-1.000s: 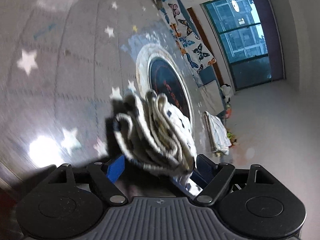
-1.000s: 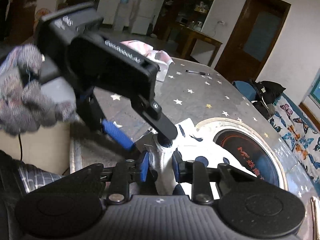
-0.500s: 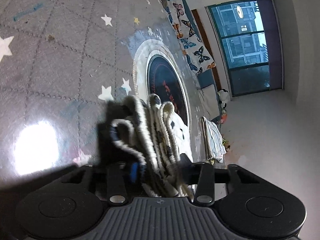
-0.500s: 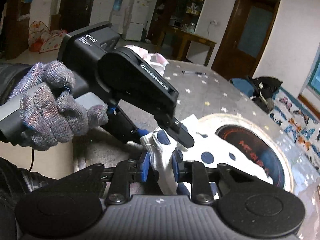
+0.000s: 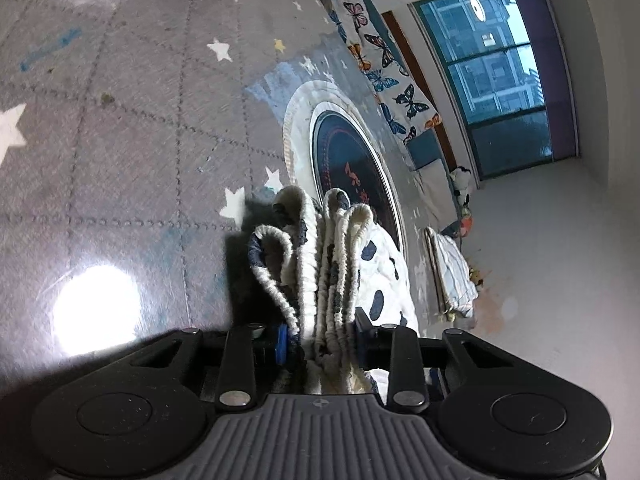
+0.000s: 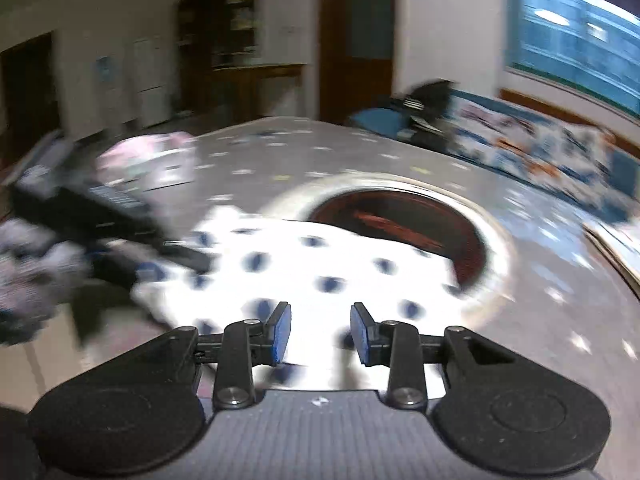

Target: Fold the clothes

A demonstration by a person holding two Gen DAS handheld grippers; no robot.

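Garment (image 6: 320,256), white with dark spots, lies on the starred table (image 5: 120,160), part over the round inset (image 6: 460,236), one bunched edge pinched in the left gripper (image 5: 320,340). Right gripper (image 6: 320,332) hangs above the cloth, jaws opening, nothing between them. Fold looks underway, not squared off; no containers visible.

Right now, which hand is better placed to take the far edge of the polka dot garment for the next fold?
The right. Its tool is opening with nothing between the pads, hovering over the spread polka dot garment. The left tool is shut on the bunched waistband and should keep holding it.
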